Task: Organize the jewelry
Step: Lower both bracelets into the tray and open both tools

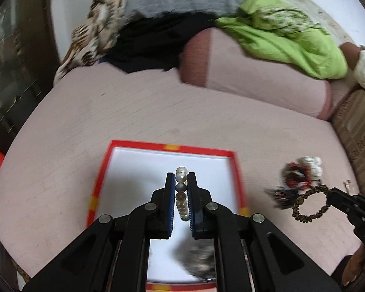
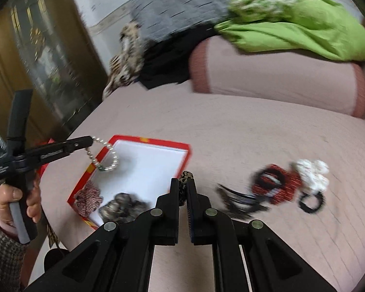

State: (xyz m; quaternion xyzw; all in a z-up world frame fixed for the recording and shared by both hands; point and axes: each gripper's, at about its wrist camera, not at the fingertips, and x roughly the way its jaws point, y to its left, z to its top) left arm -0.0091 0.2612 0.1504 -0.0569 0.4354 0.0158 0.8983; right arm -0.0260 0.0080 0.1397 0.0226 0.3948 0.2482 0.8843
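Left gripper point(image 1: 181, 177) is clamping a pearl bracelet point(image 1: 181, 194) between nearly closed jaws; the beads are running in a line between the pads. In the right wrist view the same bracelet point(image 2: 104, 155) is hanging as a loop from the gripper tip, over the near-left rim of the red-edged box point(image 2: 143, 139). A hand point(image 2: 14, 199) is gripping the left gripper's handle.

Right gripper point(image 2: 183, 182) is pinching a brown patterned beaded bracelet point(image 2: 186, 177), jaws almost together. The left wrist view is showing that bracelet point(image 1: 311, 204) dangling as a ring from the gripper tip, right of the box and above the bedspread point(image 1: 133, 112).

Box is lying open on the pink bedspread, white floor mostly bare. A striped red-and-white piece point(image 2: 88, 198) and a grey piece point(image 2: 124, 206) are sitting at its near end; both are blurred and hard to identify.

Loose items are lying right of the box: a red and black piece point(image 2: 275, 185), a white fabric piece point(image 2: 311, 172), a black ring point(image 2: 311, 203) and dark clips point(image 2: 238, 202), all smeared by motion.

Open room: bare bedspread is stretching between the box and the pink bolster point(image 1: 255, 77). A green cloth point(image 1: 279, 36) is draped on the bolster. The bed's left edge is dropping off beside the box toward a dark cabinet point(image 2: 36, 60).

Box's near rim is partly hidden behind both grippers' arms.
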